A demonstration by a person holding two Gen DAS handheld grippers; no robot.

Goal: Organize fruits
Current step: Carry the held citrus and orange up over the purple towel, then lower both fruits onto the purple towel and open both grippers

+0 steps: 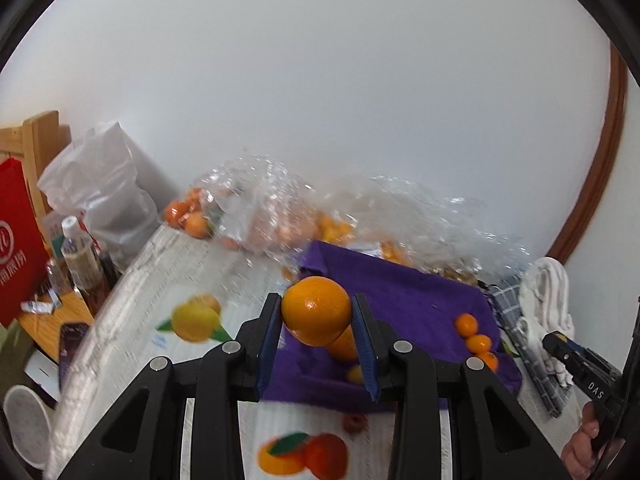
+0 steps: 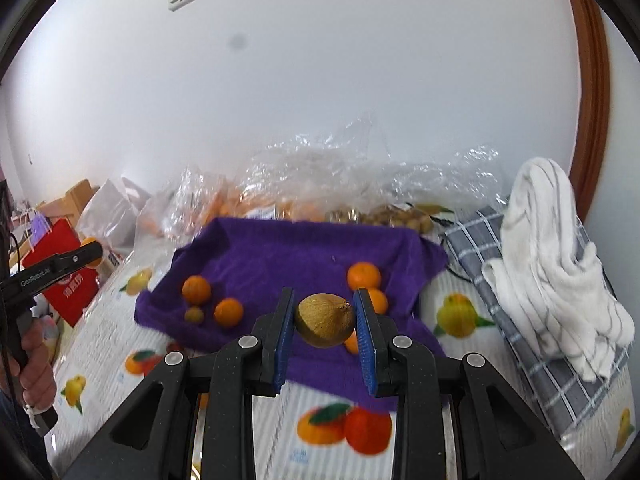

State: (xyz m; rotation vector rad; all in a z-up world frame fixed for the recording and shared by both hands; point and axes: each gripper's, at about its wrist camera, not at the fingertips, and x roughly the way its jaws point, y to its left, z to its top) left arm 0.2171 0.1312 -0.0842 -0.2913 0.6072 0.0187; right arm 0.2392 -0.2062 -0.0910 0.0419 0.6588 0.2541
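The purple towel [image 2: 304, 256] lies spread on the fruit-print tablecloth [image 2: 452, 292] and serves as the landmark. Left of it, over its near left edge, the left gripper [image 1: 316, 312] holds a large orange [image 1: 316, 310], its blue pads pressed against both sides of the fruit. On the towel's left part sit two small oranges [image 2: 196, 289] and a small brownish fruit [image 2: 194, 314]. Over the towel's near middle, the right gripper [image 2: 325, 318] is closed on a brown round fruit [image 2: 325, 320], raised above the cloth. Behind the towel lie clear plastic bags [image 2: 320, 176] of fruit. Right of it rest a checked cloth [image 2: 480, 248] and a white striped towel [image 2: 552, 256].
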